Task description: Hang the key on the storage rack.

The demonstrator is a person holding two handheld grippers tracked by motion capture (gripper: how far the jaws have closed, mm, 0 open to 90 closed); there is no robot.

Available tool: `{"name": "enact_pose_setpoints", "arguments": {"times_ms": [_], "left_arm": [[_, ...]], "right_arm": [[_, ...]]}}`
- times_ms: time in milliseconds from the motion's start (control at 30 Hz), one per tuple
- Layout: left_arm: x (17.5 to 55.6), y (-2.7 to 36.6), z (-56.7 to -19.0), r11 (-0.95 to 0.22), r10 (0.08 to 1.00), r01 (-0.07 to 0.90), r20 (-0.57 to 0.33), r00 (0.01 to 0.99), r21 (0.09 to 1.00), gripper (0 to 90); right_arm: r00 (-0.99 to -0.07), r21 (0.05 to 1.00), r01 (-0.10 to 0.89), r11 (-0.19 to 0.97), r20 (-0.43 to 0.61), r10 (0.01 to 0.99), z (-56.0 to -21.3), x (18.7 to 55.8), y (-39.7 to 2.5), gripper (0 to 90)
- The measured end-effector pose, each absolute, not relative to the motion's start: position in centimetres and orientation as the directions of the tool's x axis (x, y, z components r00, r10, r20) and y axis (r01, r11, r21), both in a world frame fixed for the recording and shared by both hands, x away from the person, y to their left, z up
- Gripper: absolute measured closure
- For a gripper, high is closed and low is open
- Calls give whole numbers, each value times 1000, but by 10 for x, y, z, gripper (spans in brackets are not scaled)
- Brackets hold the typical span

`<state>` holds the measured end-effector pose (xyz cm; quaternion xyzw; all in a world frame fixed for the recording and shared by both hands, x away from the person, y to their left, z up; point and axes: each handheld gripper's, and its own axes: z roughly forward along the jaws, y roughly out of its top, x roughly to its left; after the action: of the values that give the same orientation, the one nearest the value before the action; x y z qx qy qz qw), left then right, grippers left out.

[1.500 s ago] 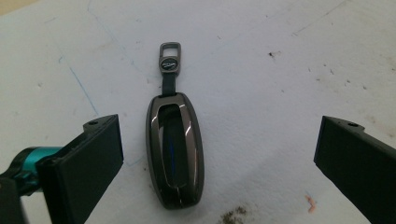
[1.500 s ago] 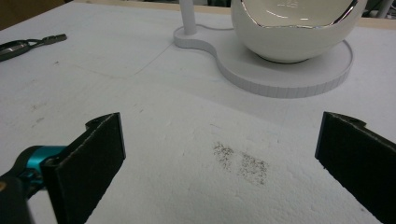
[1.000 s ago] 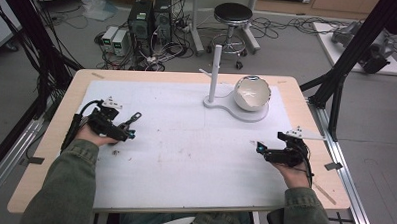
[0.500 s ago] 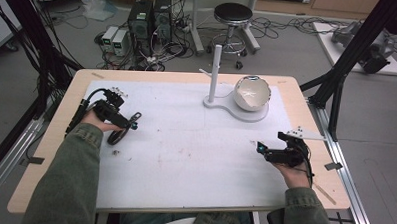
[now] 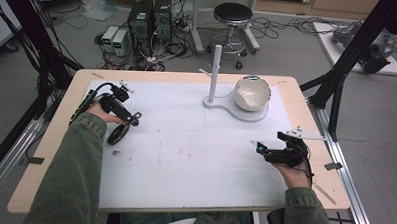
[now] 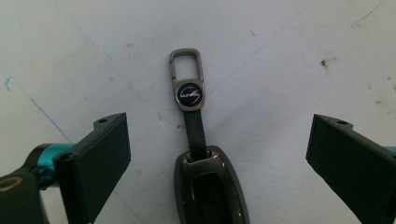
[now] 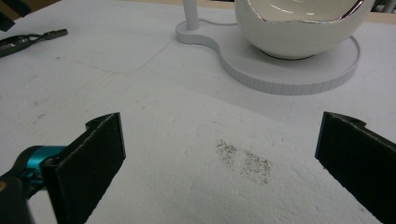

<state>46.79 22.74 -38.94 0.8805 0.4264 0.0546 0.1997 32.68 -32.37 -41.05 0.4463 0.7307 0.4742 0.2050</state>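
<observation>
Between open jaws, dark key fob [image 6: 208,186]

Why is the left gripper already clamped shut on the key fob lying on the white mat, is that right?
Not quite. The left gripper is open: in the left gripper view its jaws stand wide apart on either side of the key fob, touching nothing. The fob does lie on the white mat.

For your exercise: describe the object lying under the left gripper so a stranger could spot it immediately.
On the white mat, look to its left side, far from the white bowl. Between the open left gripper jaws lies a key fob: dark glossy case, short strap, metal clip.
</observation>
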Motion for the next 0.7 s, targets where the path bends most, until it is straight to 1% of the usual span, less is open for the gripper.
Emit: {"name": "enact_pose_setpoints", "arguments": {"times_ms": [167, 267, 500, 700], "left_arm": [[475, 227, -390, -557, 789, 755, -62, 611, 346, 88], [477, 228, -391, -543, 803, 766, -55, 594, 345, 97], [480, 227, -397, -561, 788, 759, -69, 612, 330, 97], [483, 227, -401, -562, 792, 773, -79, 606, 295, 110]], "right_arm": [[-517, 874, 461, 155, 123, 847, -411, 327, -324, 6], [-510, 873, 464, 152, 123, 851, -411, 326, -325, 6], [-496, 866, 475, 156, 118, 860, -414, 319, -329, 6], [-486, 864, 481, 149, 122, 866, -414, 317, -329, 6]]}}
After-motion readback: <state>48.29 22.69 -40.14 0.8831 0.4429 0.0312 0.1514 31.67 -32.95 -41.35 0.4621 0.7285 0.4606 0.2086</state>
